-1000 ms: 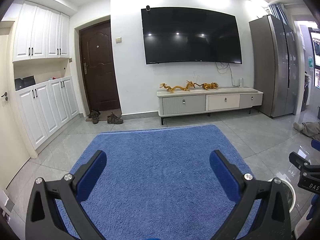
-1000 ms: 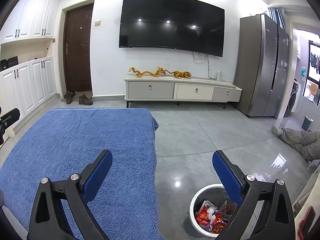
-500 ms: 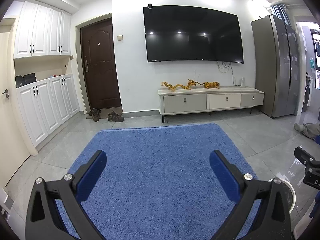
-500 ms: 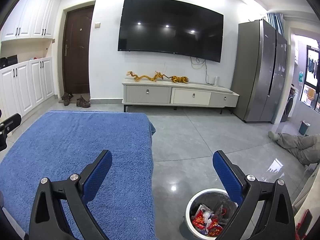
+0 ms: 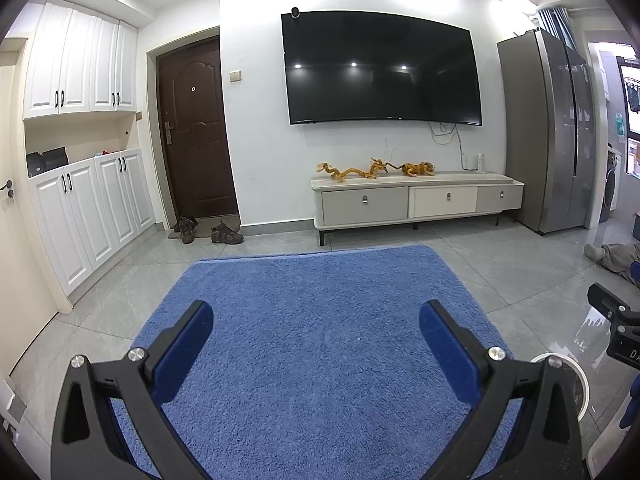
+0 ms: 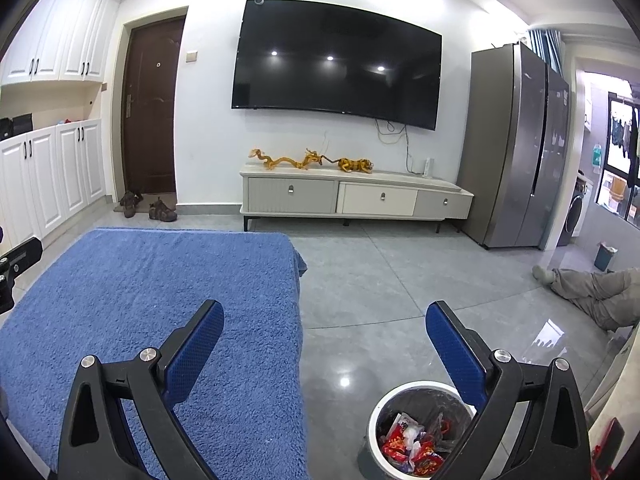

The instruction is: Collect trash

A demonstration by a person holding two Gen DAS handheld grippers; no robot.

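Observation:
A round white trash bin (image 6: 374,416) stands on the grey floor by the blue rug's right edge; it holds red and white wrappers (image 6: 412,444). Its rim also shows in the left wrist view (image 5: 582,382). My right gripper (image 6: 324,320) is open and empty, held above the floor just left of and above the bin. My left gripper (image 5: 316,320) is open and empty above the blue rug (image 5: 320,320). I see no loose trash on the rug. The right gripper's body shows at the left view's right edge (image 5: 616,320).
A TV cabinet (image 6: 352,196) with gold figurines stands against the far wall under a TV (image 6: 336,64). A fridge (image 6: 516,144) is at the right, white cupboards (image 5: 88,208) at the left, shoes (image 5: 226,234) by the door. A person's legs (image 6: 592,292) lie on the floor at the right.
Both grippers have risen and tilted slightly upward; the bin has slid lower and left in the right view. Both jaws stay open and empty.

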